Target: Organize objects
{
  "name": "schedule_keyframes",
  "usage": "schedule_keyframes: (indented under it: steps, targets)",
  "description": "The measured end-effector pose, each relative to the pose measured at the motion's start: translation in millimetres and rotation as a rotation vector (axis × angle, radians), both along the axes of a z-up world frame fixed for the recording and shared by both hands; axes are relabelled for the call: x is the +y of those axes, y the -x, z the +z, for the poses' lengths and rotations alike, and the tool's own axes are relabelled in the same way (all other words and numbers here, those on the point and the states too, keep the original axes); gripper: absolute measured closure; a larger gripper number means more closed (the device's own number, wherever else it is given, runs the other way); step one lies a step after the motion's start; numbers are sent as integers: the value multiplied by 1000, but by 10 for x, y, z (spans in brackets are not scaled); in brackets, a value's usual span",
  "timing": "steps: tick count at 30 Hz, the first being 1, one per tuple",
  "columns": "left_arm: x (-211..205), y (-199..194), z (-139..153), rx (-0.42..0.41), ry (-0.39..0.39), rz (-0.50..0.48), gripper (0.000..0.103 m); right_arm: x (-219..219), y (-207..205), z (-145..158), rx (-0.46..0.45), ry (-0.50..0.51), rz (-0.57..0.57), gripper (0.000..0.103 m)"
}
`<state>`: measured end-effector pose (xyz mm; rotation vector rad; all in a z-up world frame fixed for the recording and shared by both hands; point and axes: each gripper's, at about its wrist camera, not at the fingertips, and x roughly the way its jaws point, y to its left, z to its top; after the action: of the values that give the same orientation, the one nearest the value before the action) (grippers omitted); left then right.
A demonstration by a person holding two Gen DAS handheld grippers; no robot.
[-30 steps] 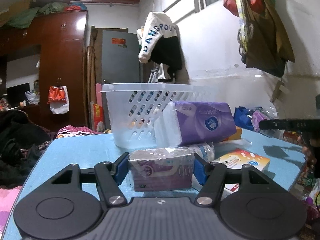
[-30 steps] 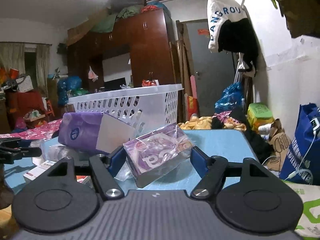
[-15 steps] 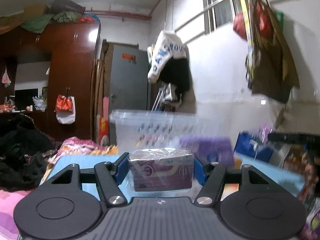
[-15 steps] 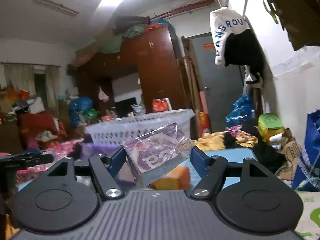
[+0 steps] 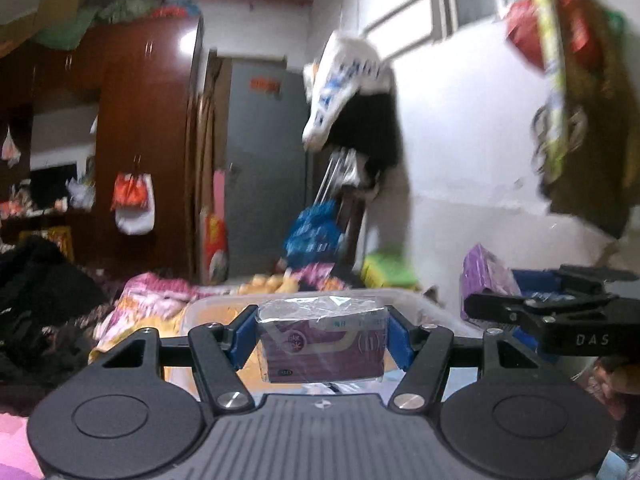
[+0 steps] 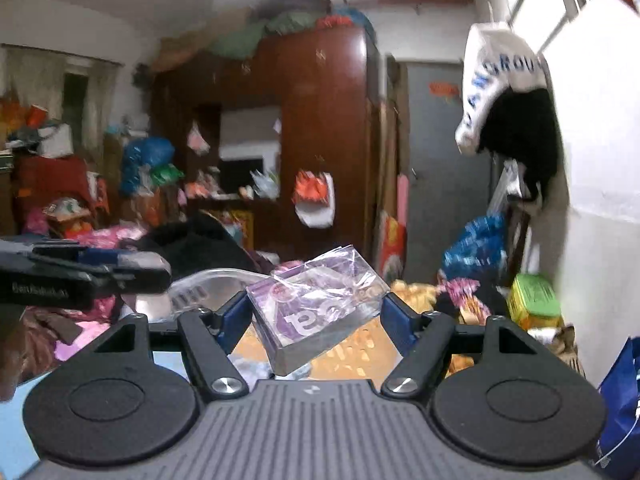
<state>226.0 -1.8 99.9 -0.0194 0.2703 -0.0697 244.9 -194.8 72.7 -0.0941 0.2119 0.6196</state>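
Observation:
My left gripper (image 5: 322, 340) is shut on a purple plastic-wrapped tissue pack (image 5: 322, 346), held level above the rim of the white laundry basket (image 5: 416, 302). My right gripper (image 6: 316, 318) is shut on a second purple wrapped tissue pack (image 6: 316, 312), tilted, above the same basket's rim (image 6: 208, 278). The right gripper also shows at the right of the left wrist view (image 5: 560, 312) with its pack (image 5: 484, 280). The left gripper shows at the left of the right wrist view (image 6: 88, 276).
A blue table surface (image 6: 168, 364) lies below the basket. A white wall (image 5: 480, 200) with hanging clothes and bags is to the right. A dark wardrobe (image 6: 320, 140), a grey door (image 5: 264, 168) and piles of clothes stand behind.
Both grippers have risen from table level with their packs. The basket, seen from the side before, is now seen below the fingers from above its rim.

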Motion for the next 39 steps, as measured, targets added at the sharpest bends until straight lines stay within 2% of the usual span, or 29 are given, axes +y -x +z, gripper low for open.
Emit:
schedule_keyframes:
  steps: [3,5,7,10,11,12,13,17,19,21,25,28,31,33,36,39]
  targets:
    - [59,-323,-6,59,-11,68,35,131,-278,-61,60,40,-29,30]
    - [155,-462,-52,101,10,104,35,152,-383,-157,104,58,-46,30]
    - [263,-515,-101,108,36,120,35,165,-427,-238,122,69,-56,29]
    - [351,-543,-186,107,51,124,23,198,-405,-279,122,83,-47,27]
    - [370,-524,-213,97,54,118,11,208,-379,-283,112,93,-49,17]
    - [382,-493,-222,86,56,117,5,199,-354,-293,101,103,-58,4]
    - [386,-452,-217,71,59,121,5,187,-317,-265,82,96,-67,0]
    - [382,-133,-160,-2,74,99,4,-73,-109,-185,88,-30,-33,0]
    - [359,131,-207,-34,63,82,4,-293,128,-269,87,-100,-7,0]
    - [359,420,-337,-35,69,42,3,-479,337,-430,107,-128,25,0]
    - [417,859,-718,4,139,-57,3,-681,548,-765,157,-157,60,0]
    - [406,1076,-979,18,143,-75,3,-777,677,-946,184,-187,66,0]
    - [305,1144,-1172,59,97,-106,3,-837,789,-1047,206,-225,107,0]
    - [250,1127,-1232,75,54,-104,4,-818,821,-1063,178,-201,109,0]
    - [255,1069,-1221,78,75,-105,4,-743,731,-1029,152,-144,65,0]
    - [248,1078,-1235,75,74,-109,4,-785,631,-1072,193,-201,88,0]
